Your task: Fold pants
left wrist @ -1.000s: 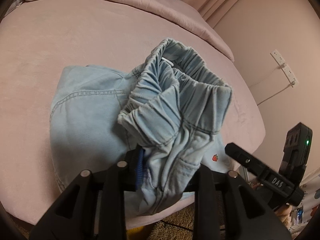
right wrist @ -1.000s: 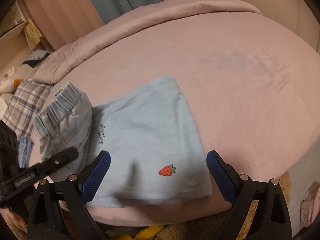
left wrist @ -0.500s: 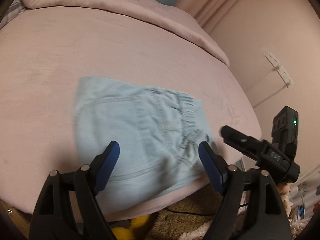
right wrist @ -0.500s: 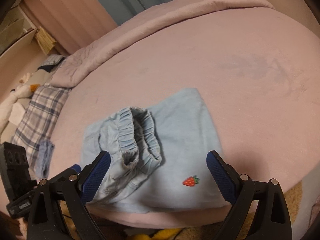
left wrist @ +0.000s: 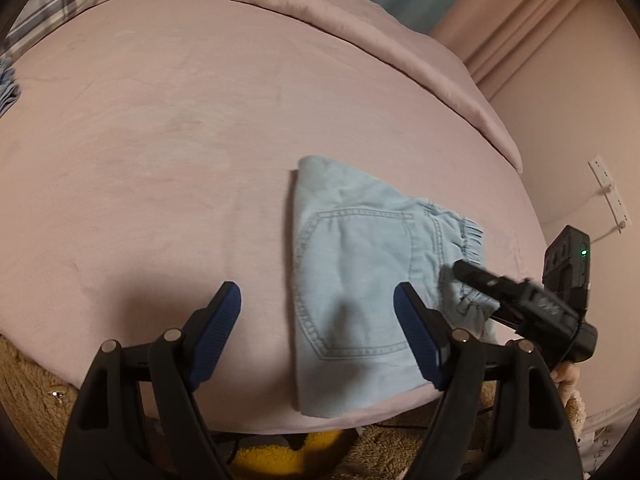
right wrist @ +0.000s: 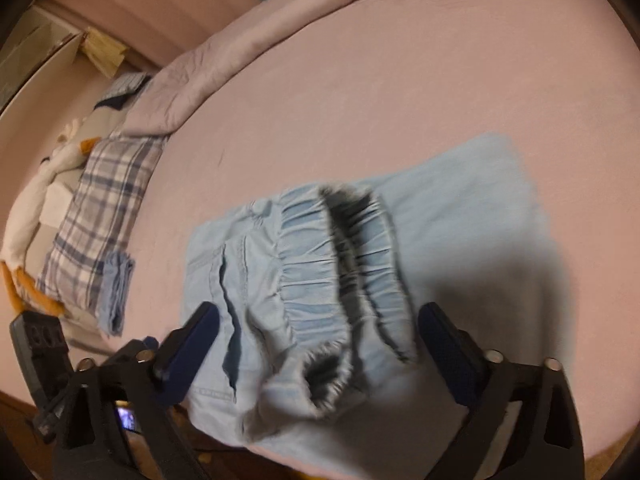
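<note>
Light blue denim pants [left wrist: 360, 280] lie folded on the pink bed [left wrist: 160, 140] near its front edge, back pocket up. In the right wrist view the pants [right wrist: 320, 272] show their elastic waistband on top of the fold, blurred. My left gripper [left wrist: 318, 316] is open and empty, just above the pants' left edge. My right gripper [right wrist: 320, 344] is open and empty, right over the waistband. The right gripper also shows in the left wrist view [left wrist: 520, 300] at the pants' right side.
A rolled pink duvet [left wrist: 320, 12] lies along the far side of the bed. A plaid pillow [right wrist: 100, 208], a small folded blue cloth [right wrist: 116, 292] and a white plush goose [right wrist: 36, 200] lie at the left. A yellow item [left wrist: 288, 452] sits on the floor below.
My left gripper let go of the waistband, opened and drew back to the left. The pants dropped flat onto the bed. My right gripper moved in over the waistband.
</note>
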Available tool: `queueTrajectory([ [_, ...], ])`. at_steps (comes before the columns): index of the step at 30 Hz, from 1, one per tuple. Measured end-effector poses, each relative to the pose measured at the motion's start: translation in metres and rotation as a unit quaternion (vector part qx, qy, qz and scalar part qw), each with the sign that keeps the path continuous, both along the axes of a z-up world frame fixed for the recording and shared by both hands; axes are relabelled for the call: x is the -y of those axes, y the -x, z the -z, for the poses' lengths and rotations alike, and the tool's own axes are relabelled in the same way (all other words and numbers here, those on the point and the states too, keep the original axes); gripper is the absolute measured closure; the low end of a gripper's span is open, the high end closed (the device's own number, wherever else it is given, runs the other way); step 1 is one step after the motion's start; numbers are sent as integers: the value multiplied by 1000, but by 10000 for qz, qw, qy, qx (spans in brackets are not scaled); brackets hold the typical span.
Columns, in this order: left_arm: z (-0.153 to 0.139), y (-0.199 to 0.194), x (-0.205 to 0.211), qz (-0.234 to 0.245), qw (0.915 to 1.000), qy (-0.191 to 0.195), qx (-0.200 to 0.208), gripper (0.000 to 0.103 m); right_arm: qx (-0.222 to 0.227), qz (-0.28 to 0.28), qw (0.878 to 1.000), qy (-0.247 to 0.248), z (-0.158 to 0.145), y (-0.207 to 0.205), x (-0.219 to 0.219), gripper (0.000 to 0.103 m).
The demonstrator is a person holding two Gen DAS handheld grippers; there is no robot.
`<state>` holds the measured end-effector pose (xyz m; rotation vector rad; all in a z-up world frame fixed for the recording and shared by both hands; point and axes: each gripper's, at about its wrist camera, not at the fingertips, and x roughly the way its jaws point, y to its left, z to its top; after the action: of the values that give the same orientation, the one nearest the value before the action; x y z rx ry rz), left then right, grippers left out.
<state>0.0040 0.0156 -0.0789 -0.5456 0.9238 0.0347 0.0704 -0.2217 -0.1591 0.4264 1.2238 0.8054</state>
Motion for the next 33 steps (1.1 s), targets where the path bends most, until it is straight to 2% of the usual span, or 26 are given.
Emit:
queueTrajectory([
  [2,-1,2,-4,-67,10000,-19,1,25,179,-37,9994,298,0,4,-7,23],
  [4,-3,5,-7,-101,9999,-9,5,26,405,-77,9979,502,-5,6,-12,44],
  [5,-3,5,-7,-110,9999,-1,6,26,471,-127,9974,521,-6,8,-14,49],
  [6,-4,5,-7,-114,9999,2,11,26,489,-176,9975,471,-8,9,-14,62],
  [7,-4,5,-7,-115,9999,3,14,26,573,-209,9971,458,-12,11,-14,68],
  [9,-5,4,-6,-94,10000,-1,21,27,674,-193,9966,427,-19,12,-12,73],
  [14,-9,5,-5,1,10000,-25,78,28,1140,-118,9933,128,-56,19,6,74],
  [19,-8,-1,2,171,9998,18,78,33,1398,87,9901,79,-70,14,26,74],
  [23,-7,-11,11,363,9993,27,44,43,1362,396,9892,378,-60,6,38,74],
  [28,-6,-33,22,701,9974,175,59,64,1205,692,9884,621,-46,4,53,74],
  [29,-6,-39,25,770,9968,203,82,65,1176,704,9878,739,-41,2,52,74],
  [33,1,-65,33,933,9955,163,-10,75,830,747,9893,941,-19,-5,49,74],
])
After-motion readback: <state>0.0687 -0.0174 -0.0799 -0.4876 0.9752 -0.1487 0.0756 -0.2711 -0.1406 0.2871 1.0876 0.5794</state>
